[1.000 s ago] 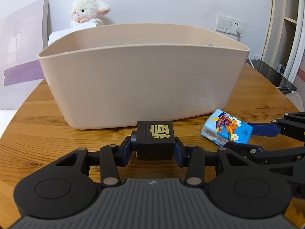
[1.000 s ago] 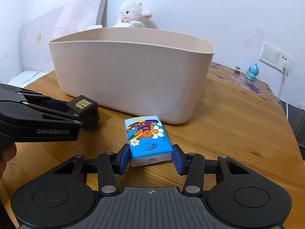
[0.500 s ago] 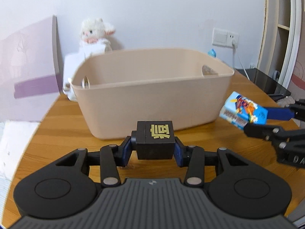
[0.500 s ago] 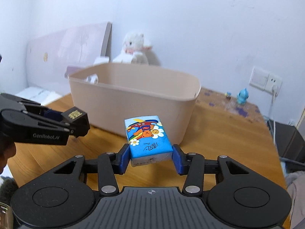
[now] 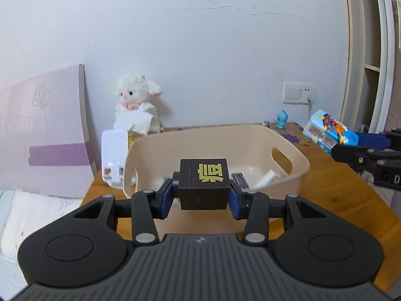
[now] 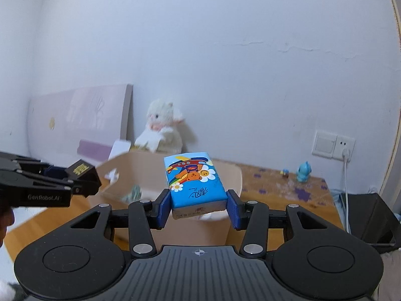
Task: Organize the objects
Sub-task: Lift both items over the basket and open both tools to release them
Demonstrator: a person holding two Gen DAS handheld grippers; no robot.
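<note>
My left gripper (image 5: 203, 195) is shut on a black cube (image 5: 204, 183) with a gold character and holds it in the air in front of the beige bin (image 5: 295, 155). My right gripper (image 6: 198, 209) is shut on a blue tissue pack (image 6: 194, 183) with a cartoon bear, raised above the bin's near rim (image 6: 239, 173). The pack also shows at the right of the left wrist view (image 5: 328, 133); the cube shows at the left of the right wrist view (image 6: 82, 175). Several small items lie in the bin.
The bin stands on a round wooden table (image 5: 345, 195). Behind it are a white plush lamb (image 5: 136, 100), a white tissue holder (image 5: 112, 155) and a pink panel (image 5: 45, 130) against the wall. A blue figurine (image 6: 304, 171) and a wall socket (image 6: 333, 144) are at the back right.
Both grippers have risen from table level, each keeping its object. The cube and tissue pack came off the table, and the bin's inside is now in view from above.
</note>
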